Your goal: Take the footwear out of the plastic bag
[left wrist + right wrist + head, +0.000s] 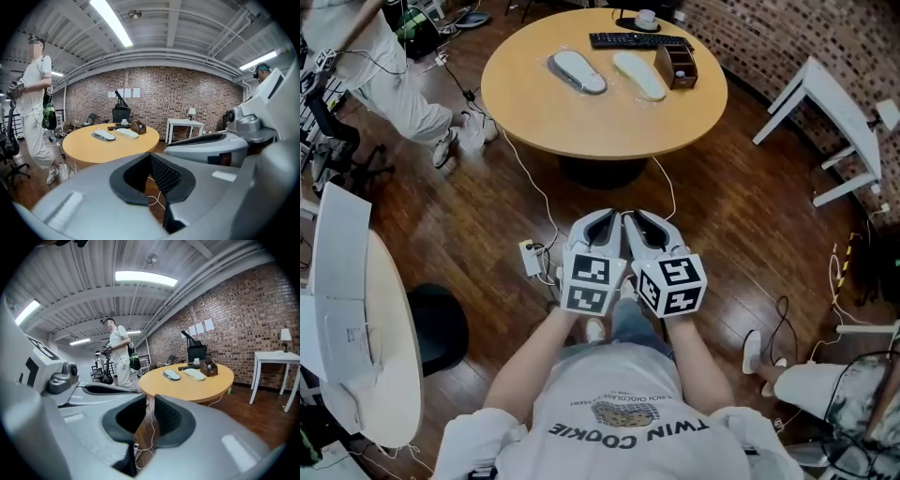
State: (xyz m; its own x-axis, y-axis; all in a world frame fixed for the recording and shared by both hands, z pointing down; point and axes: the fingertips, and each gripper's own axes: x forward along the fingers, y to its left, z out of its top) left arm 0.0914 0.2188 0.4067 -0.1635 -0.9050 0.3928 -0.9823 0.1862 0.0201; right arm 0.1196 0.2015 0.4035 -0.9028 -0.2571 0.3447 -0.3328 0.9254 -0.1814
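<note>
"Between the jaws of my left gripper (151, 161) I see only floor and a loose cable (153, 197). They stand slightly apart and hold nothing. My right gripper (151, 404) is the same, with a narrow gap and nothing in it."

"And the footwear (578, 71)?"

"It's two pale pieces lying flat, side by side on the round table (534, 108), well ahead of both grippers. Their long axes run away from me, with the far ends leaning left toward the keyboard (637, 40). A wooden box (678, 66) sits just to their right, and bare tabletop reaches the near edge. I think there's clear plastic around them, but I can't tell for sure."

"Do the views differ?"

"My gripper views show a black chair (121, 112) behind the table. Only the head view shows the open wood floor (731, 216) between me and it."
</note>
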